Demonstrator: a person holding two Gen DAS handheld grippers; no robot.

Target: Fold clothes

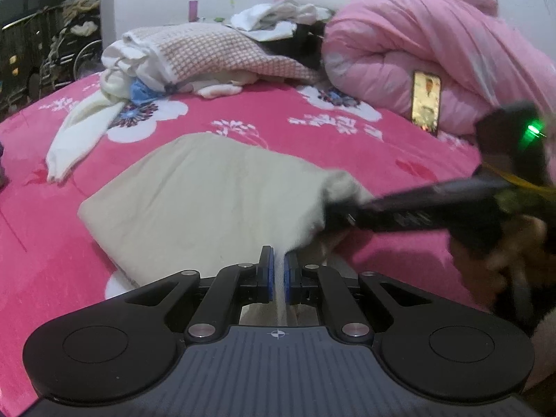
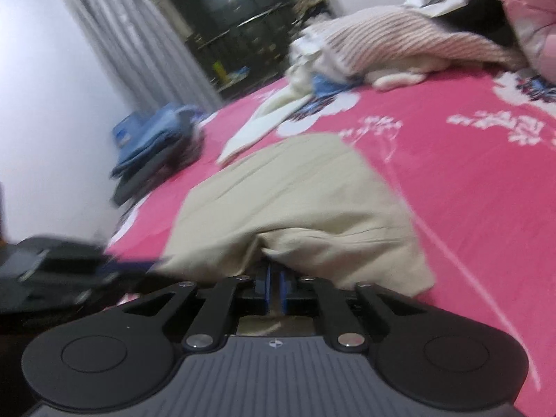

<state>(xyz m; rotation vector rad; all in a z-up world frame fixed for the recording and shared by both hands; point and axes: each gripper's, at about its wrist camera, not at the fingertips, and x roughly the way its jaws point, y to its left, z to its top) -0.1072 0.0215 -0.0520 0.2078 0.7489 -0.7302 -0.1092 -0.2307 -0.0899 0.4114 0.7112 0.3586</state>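
Fold in progress — left tongs and right tongs both clamp the beige garment's near edge, lower centre; next, carry it over evenly.

no text, label, brand or number can be read in either view; the only sign is a small crosshair mark printed on the ridged grey housing of each gripper's body.
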